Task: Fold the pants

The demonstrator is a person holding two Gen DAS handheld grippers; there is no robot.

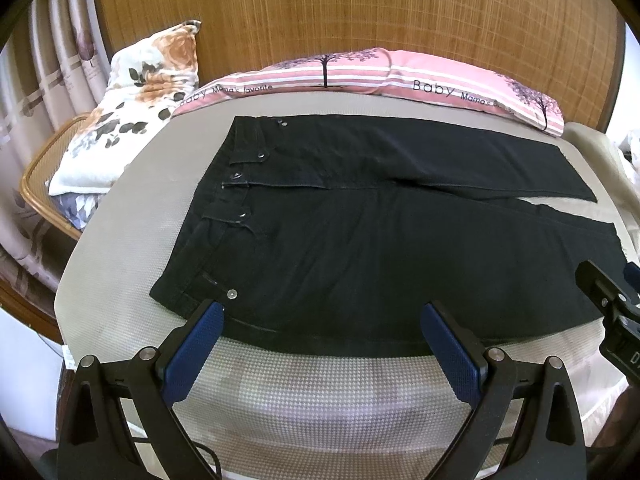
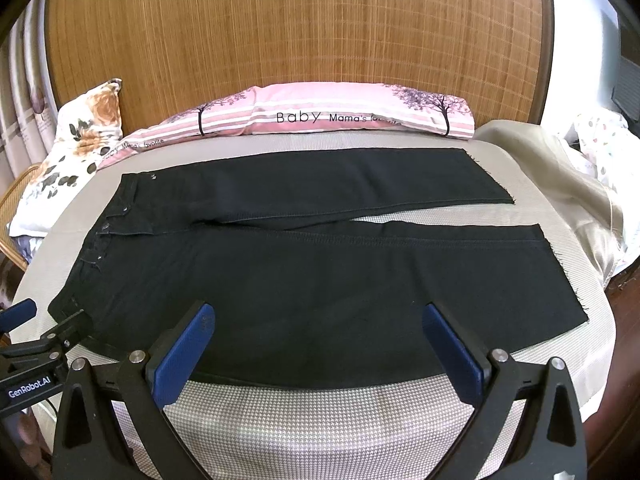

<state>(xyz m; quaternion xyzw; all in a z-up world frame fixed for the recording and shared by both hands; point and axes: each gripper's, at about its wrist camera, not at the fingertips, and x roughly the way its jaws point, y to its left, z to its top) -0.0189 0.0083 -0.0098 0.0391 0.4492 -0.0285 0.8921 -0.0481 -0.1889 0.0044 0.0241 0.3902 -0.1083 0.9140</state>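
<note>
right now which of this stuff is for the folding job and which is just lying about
For the job:
black pants, spread flat
left tongs, open
right tongs, open
bed surface

Lying about:
pink striped pillow
floral pillow
beige cloth
wicker chair

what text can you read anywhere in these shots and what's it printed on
"Baby Mama's favorite" on the pink striped pillow, printed more than once; the right-hand copies are partly cut off by folds.
"GenRobot.AI" on the body of the left gripper, seen from the right wrist view.
A white character or two on the right gripper, cut off at the frame edge: unreadable.
No text on the black pants.
</note>
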